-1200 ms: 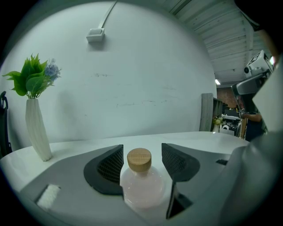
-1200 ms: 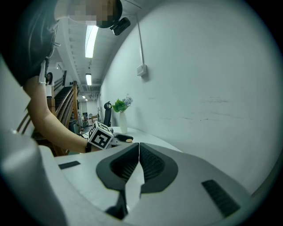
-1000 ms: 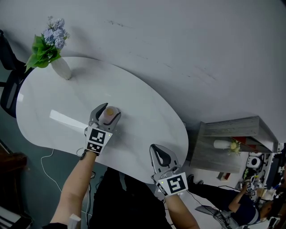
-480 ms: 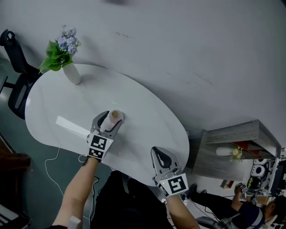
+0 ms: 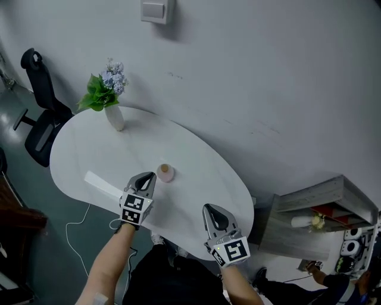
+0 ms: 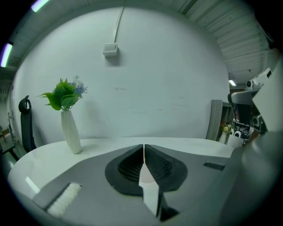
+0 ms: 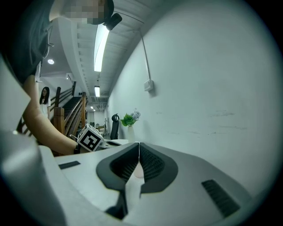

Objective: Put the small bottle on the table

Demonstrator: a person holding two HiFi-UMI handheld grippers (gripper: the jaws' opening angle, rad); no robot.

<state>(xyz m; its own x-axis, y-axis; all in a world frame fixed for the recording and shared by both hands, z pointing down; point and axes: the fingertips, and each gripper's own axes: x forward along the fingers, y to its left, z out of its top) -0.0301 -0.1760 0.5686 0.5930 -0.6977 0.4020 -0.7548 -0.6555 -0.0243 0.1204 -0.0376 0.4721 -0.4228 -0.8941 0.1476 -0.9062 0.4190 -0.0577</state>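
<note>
The small bottle [image 5: 165,173], pale with a tan cap, stands upright on the white oval table [image 5: 196,167]. My left gripper [image 5: 146,178] sits just down-left of it, apart from it. Its jaws have just been closing and are shut with nothing between them; in the left gripper view [image 6: 143,148] the two pads meet. My right gripper [image 5: 212,209] hovers at the table's near right edge, also shut and empty, as the right gripper view [image 7: 139,145] shows. The left gripper's marker cube [image 7: 89,139] shows in the right gripper view.
A white vase of flowers [image 5: 113,113] [image 6: 70,132] stands at the table's far left end. A white strip [image 5: 101,183] lies near the left edge. A black office chair [image 5: 41,101] is beyond the table's left end, a grey shelf unit [image 5: 315,208] at the right. A wall switch [image 5: 153,10] is above.
The left gripper let go of the bottle, pulled back toward the near edge and closed its jaws. The bottle now stands free on the table. The head view has tilted upward.
</note>
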